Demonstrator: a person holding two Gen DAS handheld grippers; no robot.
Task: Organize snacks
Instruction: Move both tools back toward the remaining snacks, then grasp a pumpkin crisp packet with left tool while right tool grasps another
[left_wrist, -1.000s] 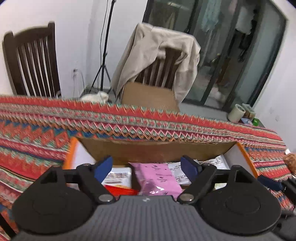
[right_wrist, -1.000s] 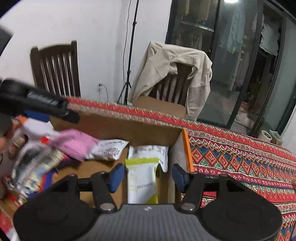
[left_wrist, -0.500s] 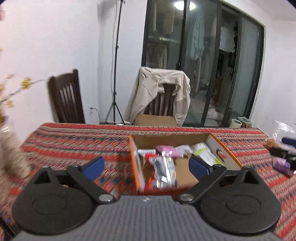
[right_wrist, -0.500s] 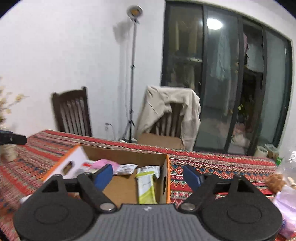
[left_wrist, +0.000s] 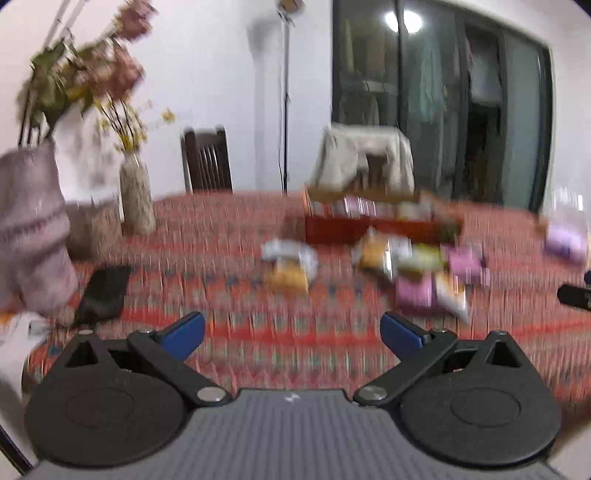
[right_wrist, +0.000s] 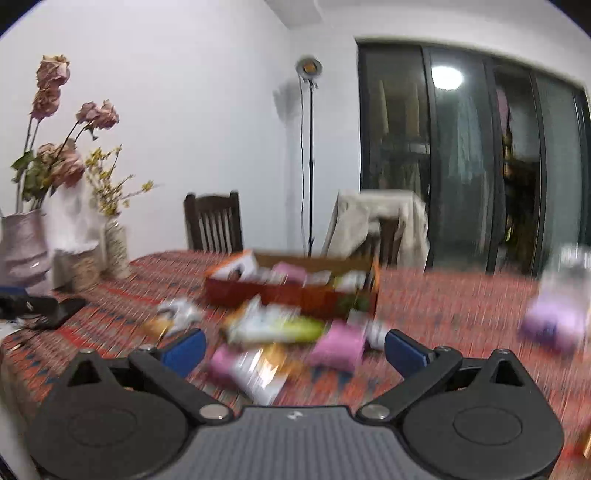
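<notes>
An orange cardboard box (left_wrist: 369, 229) (right_wrist: 288, 295) with several snack packets inside stands far back on the patterned tablecloth. Loose packets lie blurred in front of it: an orange one (left_wrist: 288, 275), a pink one (left_wrist: 413, 291) (right_wrist: 336, 349), a white and orange one (right_wrist: 258, 369) and a green and white one (right_wrist: 273, 326). My left gripper (left_wrist: 291, 332) hovers over bare cloth, open and empty, short of the packets. My right gripper (right_wrist: 293, 349) has its jaws opening wide above the nearest packets, and the pads touch none of them.
Two vases with dried flowers (left_wrist: 136, 199) (right_wrist: 22, 243) and a black phone (left_wrist: 103, 291) occupy the table's left side. A purple bag (left_wrist: 565, 240) (right_wrist: 550, 325) sits at the right. Beyond the table are a dark chair (right_wrist: 214, 225) and a chair draped with a beige jacket (right_wrist: 376, 225).
Both grippers have pulled far back from the box, which now looks small and distant. Both pairs of jaws have spread wider. Loose packets and the vases have come into view.
</notes>
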